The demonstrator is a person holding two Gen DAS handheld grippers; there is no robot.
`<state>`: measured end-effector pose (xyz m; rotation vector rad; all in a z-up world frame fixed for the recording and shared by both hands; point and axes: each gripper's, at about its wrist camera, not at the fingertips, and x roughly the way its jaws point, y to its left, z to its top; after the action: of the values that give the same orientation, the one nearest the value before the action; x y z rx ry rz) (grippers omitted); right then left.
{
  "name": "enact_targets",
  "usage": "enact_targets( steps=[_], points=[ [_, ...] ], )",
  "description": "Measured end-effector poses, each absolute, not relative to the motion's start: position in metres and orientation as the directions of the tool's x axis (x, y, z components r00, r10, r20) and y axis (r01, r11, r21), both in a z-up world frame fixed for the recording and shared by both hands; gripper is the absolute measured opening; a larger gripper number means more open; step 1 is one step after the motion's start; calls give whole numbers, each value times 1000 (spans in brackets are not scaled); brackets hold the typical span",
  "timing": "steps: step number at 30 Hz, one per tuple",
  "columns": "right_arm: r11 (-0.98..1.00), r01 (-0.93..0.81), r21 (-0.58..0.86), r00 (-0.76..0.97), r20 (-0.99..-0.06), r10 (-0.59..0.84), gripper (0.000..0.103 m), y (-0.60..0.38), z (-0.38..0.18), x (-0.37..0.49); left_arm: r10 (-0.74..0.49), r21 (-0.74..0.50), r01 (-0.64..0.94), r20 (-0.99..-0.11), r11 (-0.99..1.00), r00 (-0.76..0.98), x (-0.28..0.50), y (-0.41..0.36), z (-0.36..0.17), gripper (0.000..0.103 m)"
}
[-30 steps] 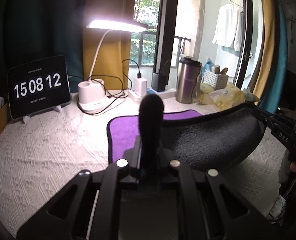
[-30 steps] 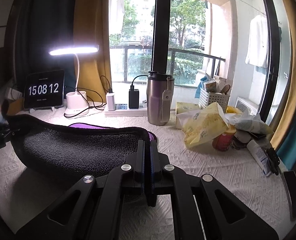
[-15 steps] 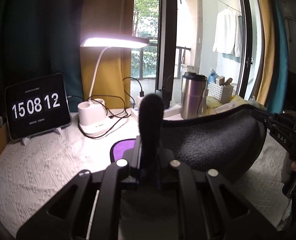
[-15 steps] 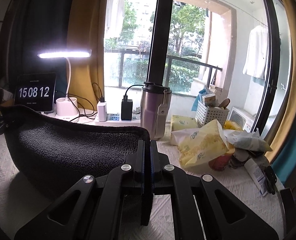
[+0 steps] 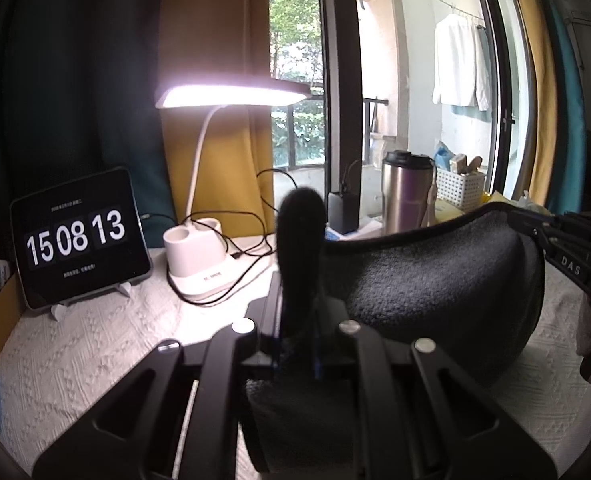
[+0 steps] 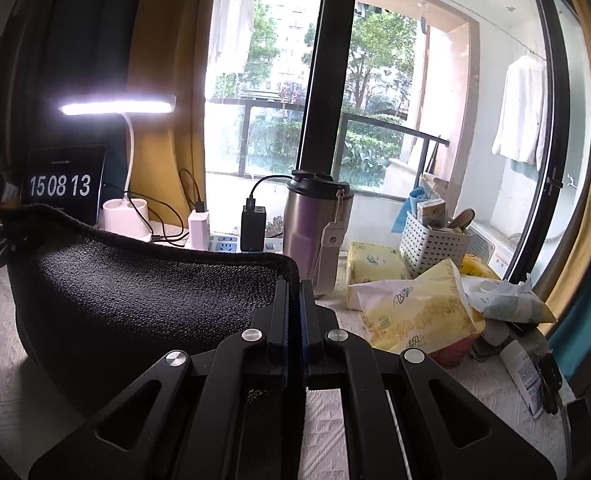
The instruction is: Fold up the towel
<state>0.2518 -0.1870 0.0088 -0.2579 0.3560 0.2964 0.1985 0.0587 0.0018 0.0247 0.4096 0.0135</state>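
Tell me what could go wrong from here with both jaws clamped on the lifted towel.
1. The towel sags between the left gripper and right gripper; carried forward, it could snag the lamp cable.
2. The tumbler stands just past the right corner and might tip.
3. Each grip is a thin edge, so a corner may slip.

Towel (image 5: 435, 280) between both hand-held grippers, above table (image 5: 75, 352); clock (image 5: 77, 236) left of lamp (image 5: 203, 264).

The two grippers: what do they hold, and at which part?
Both hold the black towel: left gripper and right gripper each clamp a corner of its upper edge.
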Motion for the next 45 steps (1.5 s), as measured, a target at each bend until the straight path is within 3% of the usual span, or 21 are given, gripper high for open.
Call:
enact_targets(
  steps=[11,20,37,45],
  points=[
    [918,-331,-219,886,-407,222,5,-179,2,285,29,54,-6,-434,999,901,233,63,-11,12],
    [913,-337,-229,864,-460,203,5,-172,-14,312,-6,-4,5,-525,1000,851,266,73,-32,12],
    [894,-368,-254,761,-635,132,5,-157,-61,359,7,-17,-24,-677,1000,736,312,81,-73,15],
    [888,-374,-268,709,-700,87,5,-152,-74,375,-34,-87,-47,-747,995,664,326,94,-87,19]
  ],
)
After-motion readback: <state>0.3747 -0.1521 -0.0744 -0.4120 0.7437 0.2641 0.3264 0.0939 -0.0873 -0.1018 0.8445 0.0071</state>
